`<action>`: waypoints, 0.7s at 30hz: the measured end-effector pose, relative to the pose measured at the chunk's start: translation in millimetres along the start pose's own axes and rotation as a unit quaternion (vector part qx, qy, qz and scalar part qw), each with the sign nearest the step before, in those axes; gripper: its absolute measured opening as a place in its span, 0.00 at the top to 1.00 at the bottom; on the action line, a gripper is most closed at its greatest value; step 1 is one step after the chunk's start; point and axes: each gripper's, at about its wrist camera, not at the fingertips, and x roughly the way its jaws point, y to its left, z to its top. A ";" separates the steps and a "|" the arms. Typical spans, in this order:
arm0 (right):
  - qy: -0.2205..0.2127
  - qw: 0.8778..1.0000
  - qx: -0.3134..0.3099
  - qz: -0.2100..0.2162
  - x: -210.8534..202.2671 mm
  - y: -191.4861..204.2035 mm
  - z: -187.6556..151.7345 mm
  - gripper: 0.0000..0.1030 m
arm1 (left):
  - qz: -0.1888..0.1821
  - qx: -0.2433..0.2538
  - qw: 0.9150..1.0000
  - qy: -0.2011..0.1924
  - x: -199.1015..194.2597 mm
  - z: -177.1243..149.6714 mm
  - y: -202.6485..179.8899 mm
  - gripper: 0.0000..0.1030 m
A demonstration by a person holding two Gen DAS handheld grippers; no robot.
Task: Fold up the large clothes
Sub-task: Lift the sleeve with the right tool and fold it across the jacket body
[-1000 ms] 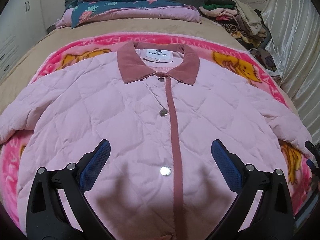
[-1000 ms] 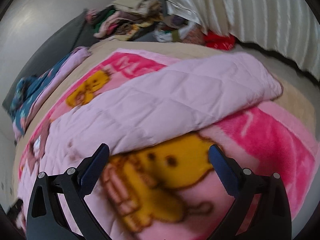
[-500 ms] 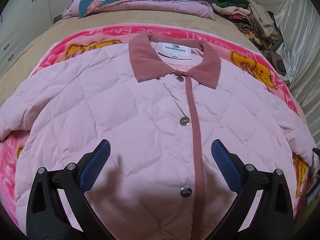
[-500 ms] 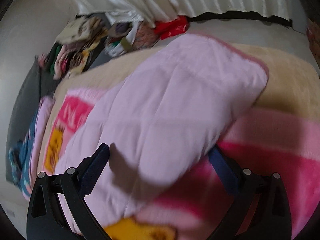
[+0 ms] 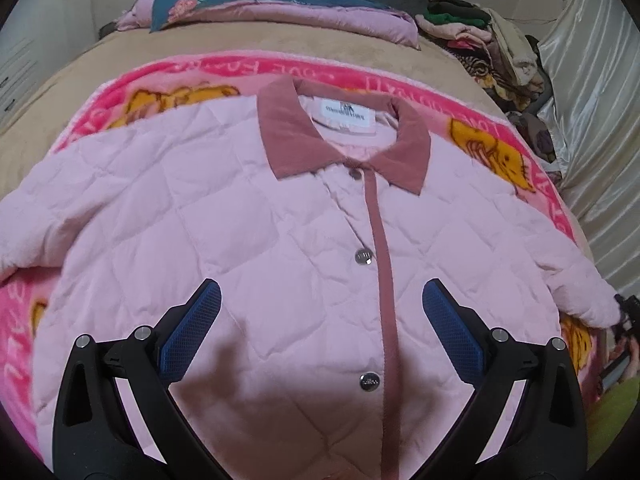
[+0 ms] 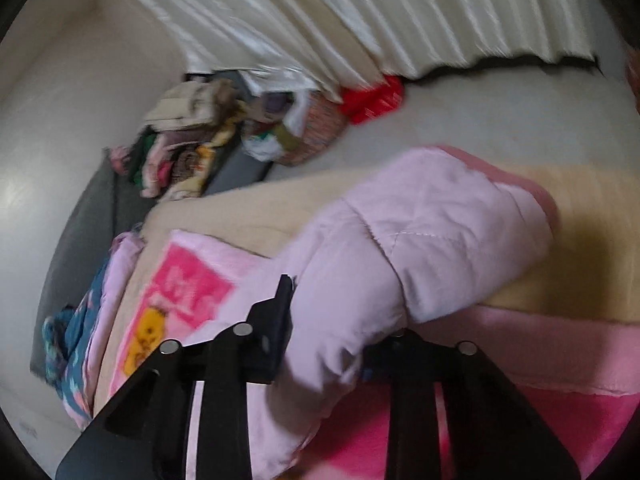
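Right gripper (image 6: 324,320): jaws closing, pinching sleeve of pale pink quilted jacket (image 6: 420,232). Left gripper (image 5: 320,320): spread wide, empty, above jacket's buttoned front.

The jacket (image 5: 224,232) is pale pink with diamond quilting, a dusty-rose collar (image 5: 292,140) and placket. The blanket (image 5: 516,168) beneath is hot pink with yellow cartoon figures, on a beige bed (image 5: 120,64). The folded bedding (image 5: 280,4) is teal floral.

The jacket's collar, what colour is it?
The collar is dusty rose, darker than the pale pink quilted jacket. It shows best in the left wrist view.
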 end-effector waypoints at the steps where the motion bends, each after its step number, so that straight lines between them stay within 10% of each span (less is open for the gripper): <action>1: -0.006 1.000 -0.019 0.014 -6.3 13.0 0.6 0.78 | -0.001 -0.001 1.000 -0.005 -4.4 3.2 1.0 0.08; 21: -0.031 0.948 -0.246 0.201 -96.4 225.5 -31.3 0.82 | -0.005 0.002 0.998 -0.060 -73.6 49.5 20.1 0.08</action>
